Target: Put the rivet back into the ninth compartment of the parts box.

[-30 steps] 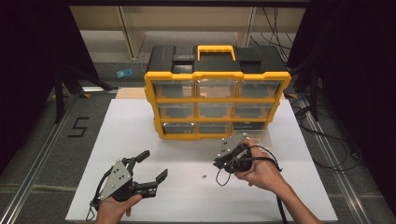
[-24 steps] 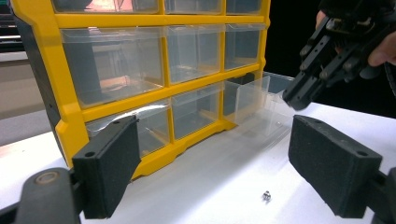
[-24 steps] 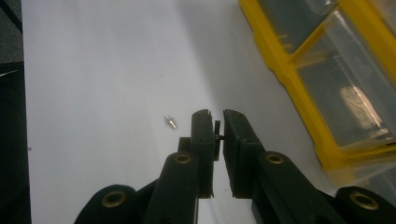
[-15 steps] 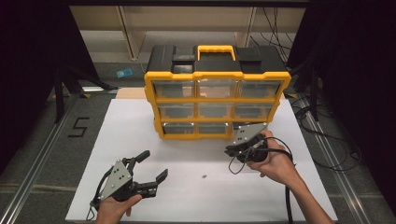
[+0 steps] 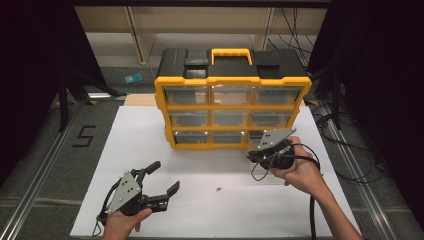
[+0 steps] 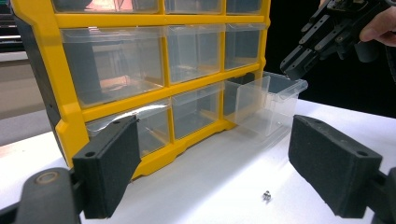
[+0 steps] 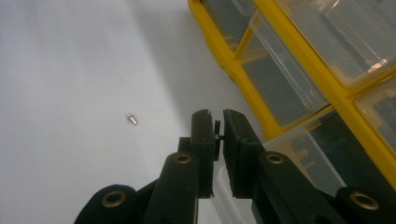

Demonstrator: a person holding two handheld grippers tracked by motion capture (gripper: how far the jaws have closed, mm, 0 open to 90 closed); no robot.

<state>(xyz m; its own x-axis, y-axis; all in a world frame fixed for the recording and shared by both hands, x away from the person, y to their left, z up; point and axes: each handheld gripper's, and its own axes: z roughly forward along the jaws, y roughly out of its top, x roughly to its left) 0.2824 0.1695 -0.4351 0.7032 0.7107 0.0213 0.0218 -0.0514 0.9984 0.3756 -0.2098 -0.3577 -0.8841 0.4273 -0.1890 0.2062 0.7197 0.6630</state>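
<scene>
A yellow organizer [image 5: 232, 106] with clear drawers stands at the back of the white table. Its bottom right drawer [image 6: 269, 99] is pulled out. My right gripper [image 5: 252, 156] hovers just above that drawer's front, tilted down, and also appears in the left gripper view as the right gripper [image 6: 298, 63]. In the right gripper view its jaws are shut on a small dark part [image 7: 217, 132]. A small metal screw [image 5: 218, 189] lies loose on the table; it is the same screw [image 7: 133, 119] [image 6: 266, 196]. My left gripper [image 5: 164, 178] rests near the front left, open with nothing between its fingers.
The white table top [image 5: 150, 135] ends at metal rails on both sides. Cables [image 5: 350, 150] lie off the table at the right. A dark "5" mark [image 5: 84, 136] is on the floor at the left. Bare table lies between the two grippers.
My right gripper has moved right and toward the organizer, rising a little, from mid-table to over the pulled-out drawer. The left gripper has stayed put.
</scene>
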